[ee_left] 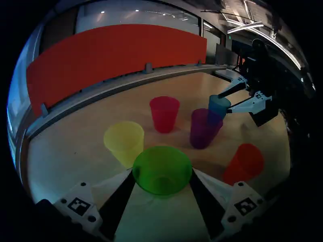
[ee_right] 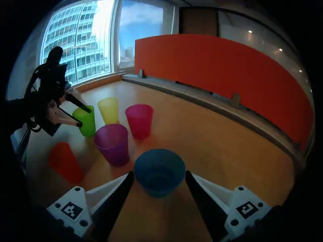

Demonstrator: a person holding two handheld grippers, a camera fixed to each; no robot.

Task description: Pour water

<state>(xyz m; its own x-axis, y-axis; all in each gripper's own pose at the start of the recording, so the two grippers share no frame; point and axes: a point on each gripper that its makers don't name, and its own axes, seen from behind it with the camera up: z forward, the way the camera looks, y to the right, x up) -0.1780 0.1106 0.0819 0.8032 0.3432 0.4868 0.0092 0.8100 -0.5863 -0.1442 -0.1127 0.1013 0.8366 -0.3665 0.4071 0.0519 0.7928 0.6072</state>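
Left gripper view: six cups. My left gripper (ee_left: 162,172) is clamping the green cup (ee_left: 162,167), my right gripper (ee_right: 159,174) is grasping the blue cup (ee_right: 159,167); yellow cup (ee_left: 124,141), pink cup (ee_left: 164,113), purple cup (ee_left: 202,129) and orange cup (ee_left: 244,163) are standing away from the table (ee_left: 68,161) edges.

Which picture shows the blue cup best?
The right gripper view. The blue cup is close and big there, and you can see inside it. In the left gripper view it is far away and small, partly hidden behind the purple cup.
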